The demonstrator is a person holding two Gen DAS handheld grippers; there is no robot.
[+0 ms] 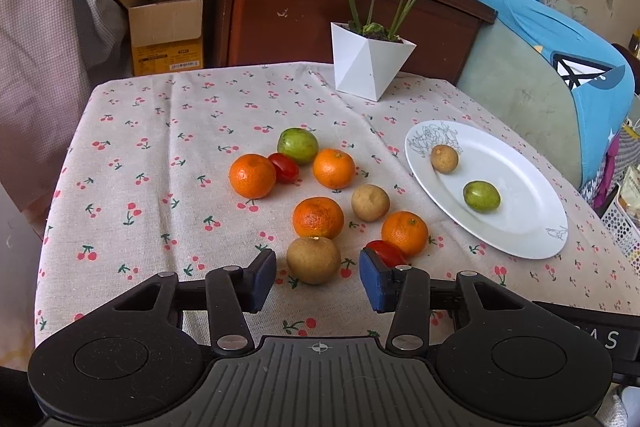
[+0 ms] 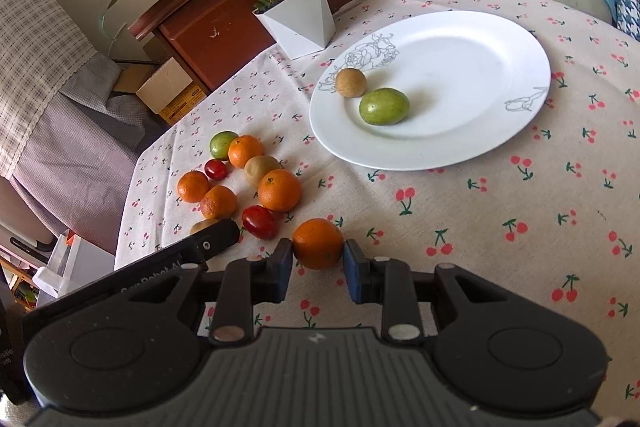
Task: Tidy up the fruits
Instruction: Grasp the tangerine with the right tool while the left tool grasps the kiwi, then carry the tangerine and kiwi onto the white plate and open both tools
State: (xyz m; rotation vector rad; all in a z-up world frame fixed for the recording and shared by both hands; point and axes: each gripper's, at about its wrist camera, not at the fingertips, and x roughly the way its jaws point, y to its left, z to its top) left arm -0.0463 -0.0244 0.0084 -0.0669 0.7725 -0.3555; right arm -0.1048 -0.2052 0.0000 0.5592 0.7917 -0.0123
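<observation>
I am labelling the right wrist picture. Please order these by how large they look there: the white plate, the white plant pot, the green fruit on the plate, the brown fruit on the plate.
1. white plate
2. white plant pot, though it stands farther from the camera
3. green fruit
4. brown fruit

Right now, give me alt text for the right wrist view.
The right gripper clamps an orange above a cherry-print tablecloth. Behind it, a white plate holds a green fruit and a brown one.
</observation>
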